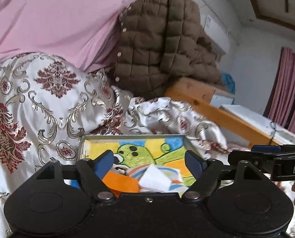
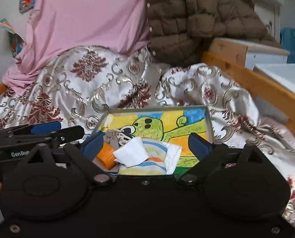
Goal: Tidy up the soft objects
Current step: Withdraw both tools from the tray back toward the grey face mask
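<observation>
Both grippers hang over a shallow box with a green cartoon creature painted on its floor, set on a bed draped in a white satin cover with maroon and silver damask.

In the left wrist view the left gripper has its jaws spread wide, gripping nothing; the blue pads stand either side of the box's near end. Between them, at 6 o'clock in the box, lie an orange folded cloth and, touching it toward 3 o'clock, a white cloth with pastel stripes. The right gripper shows side-on at 3 o'clock in this view.

In the right wrist view the right gripper is likewise wide open with nothing held, and the same cloths sit between its fingers at the box's near edge, alongside a small grey-and-white item too blurred to name.

Behind the box, at 12 o'clock, a pink garment lies over the cover, and a brown quilted jacket is heaped beside it toward 1 o'clock, against the wooden bed frame.
</observation>
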